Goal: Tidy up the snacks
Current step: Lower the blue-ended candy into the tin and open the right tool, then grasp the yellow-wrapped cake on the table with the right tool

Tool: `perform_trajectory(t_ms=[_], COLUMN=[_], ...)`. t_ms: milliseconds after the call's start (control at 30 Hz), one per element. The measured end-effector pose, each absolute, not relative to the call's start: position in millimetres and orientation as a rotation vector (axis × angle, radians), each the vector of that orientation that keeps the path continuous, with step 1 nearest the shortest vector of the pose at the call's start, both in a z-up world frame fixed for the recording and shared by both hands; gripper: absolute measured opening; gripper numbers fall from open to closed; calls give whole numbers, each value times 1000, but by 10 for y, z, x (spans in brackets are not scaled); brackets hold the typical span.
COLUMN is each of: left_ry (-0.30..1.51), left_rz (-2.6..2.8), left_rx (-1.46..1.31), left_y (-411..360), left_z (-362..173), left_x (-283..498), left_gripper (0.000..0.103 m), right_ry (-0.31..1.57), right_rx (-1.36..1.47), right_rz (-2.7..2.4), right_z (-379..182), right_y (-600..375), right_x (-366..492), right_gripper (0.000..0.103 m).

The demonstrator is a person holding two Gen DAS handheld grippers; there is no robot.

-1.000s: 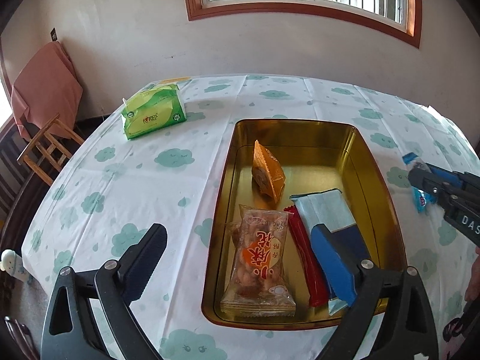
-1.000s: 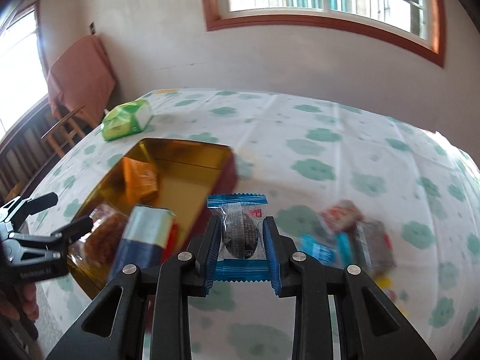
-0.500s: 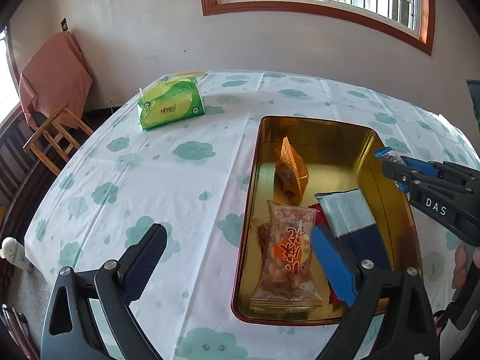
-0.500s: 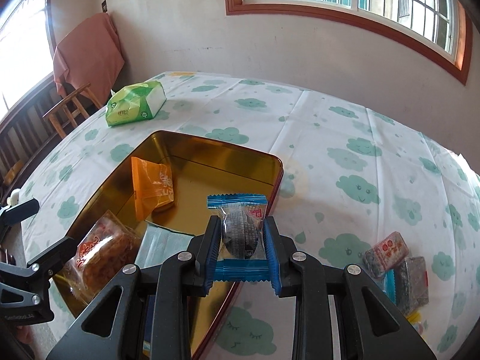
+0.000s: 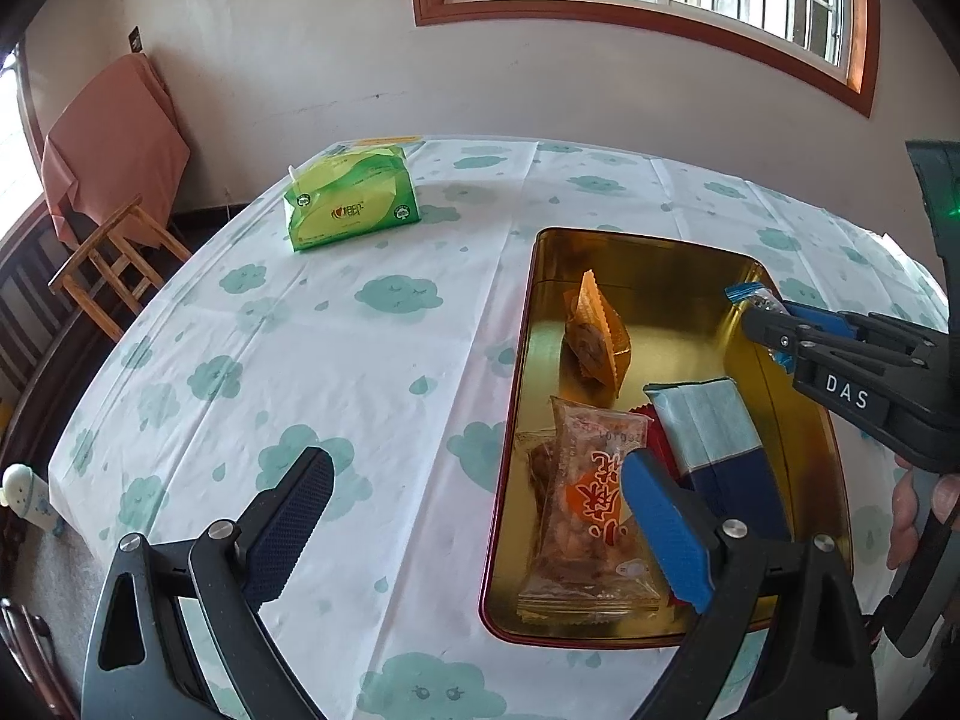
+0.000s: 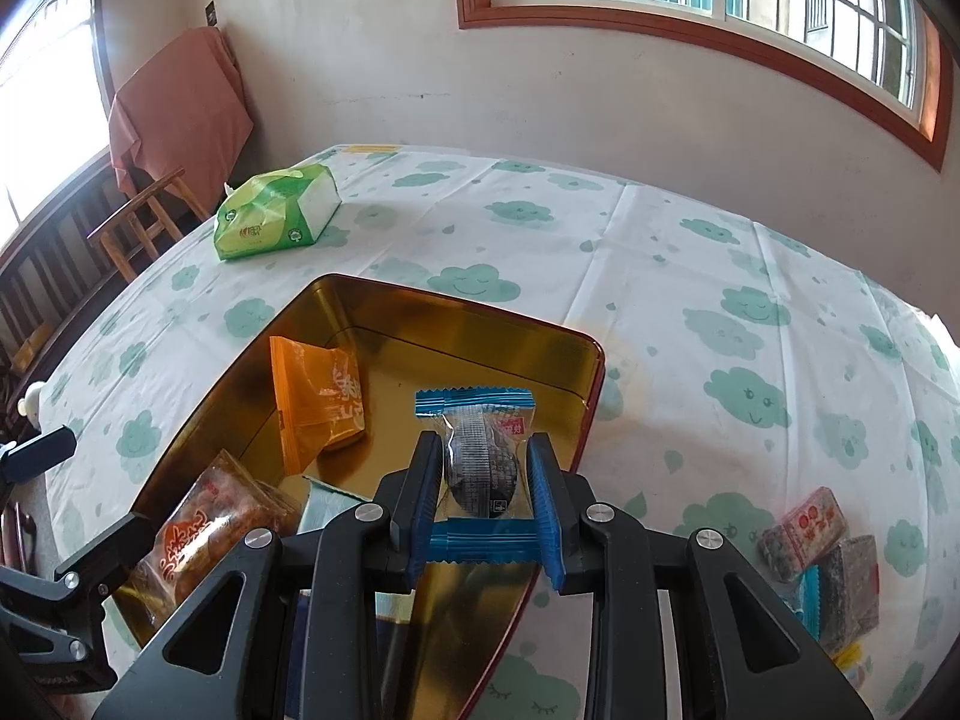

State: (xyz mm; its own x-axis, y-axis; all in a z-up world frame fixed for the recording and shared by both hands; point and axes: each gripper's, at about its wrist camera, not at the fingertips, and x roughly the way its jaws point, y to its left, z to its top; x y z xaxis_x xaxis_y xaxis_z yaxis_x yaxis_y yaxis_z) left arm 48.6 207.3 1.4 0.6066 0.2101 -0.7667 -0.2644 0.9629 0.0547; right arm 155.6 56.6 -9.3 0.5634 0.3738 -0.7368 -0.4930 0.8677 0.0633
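Observation:
My right gripper (image 6: 483,468) is shut on a blue-edged clear snack packet (image 6: 477,450) with a dark round treat, held above the far right part of the gold tin tray (image 6: 456,312). In the left wrist view the right gripper (image 5: 756,315) reaches in over the tray's (image 5: 630,243) right wall with the packet's blue end (image 5: 744,291) showing. The tray holds an orange packet (image 5: 594,330), a clear packet with red writing (image 5: 591,498) and a blue-grey pouch (image 5: 708,426). My left gripper (image 5: 474,522) is open and empty over the tray's near left edge.
A green tissue pack (image 5: 351,201) lies at the table's far left. Loose snacks (image 6: 822,546) lie on the cloud-print cloth right of the tray. A wooden chair with a pink cloth (image 5: 114,180) stands beyond the table's left edge.
My right gripper has carried the blue-edged packet left from over the tablecloth to above the tray. My left gripper has drifted left, so the tray sits further right in its view.

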Motion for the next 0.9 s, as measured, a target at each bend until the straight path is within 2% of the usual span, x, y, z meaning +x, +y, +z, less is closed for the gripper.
perform_trajectory(t_ms=[167,233,467,900], left_ry=[878,880,867,859], left_rz=[274,276,271,217], left_rx=[-70,-71,-73,-46], left_y=[2088,2090,2051,1690], left_z=[18,19,56,159], left_x=[483,485,449,393], left_gripper=[96,96,95,96], right_ry=[808,803,783,803], right_rx=[-161,-146,-103,-93], right_rz=[524,528,516,328], right_z=[-49,-24,63,-109], right_y=[572,549,291,-946], right_x=[1518,1505,1359,1051], right_gripper=[32,36,36,38])
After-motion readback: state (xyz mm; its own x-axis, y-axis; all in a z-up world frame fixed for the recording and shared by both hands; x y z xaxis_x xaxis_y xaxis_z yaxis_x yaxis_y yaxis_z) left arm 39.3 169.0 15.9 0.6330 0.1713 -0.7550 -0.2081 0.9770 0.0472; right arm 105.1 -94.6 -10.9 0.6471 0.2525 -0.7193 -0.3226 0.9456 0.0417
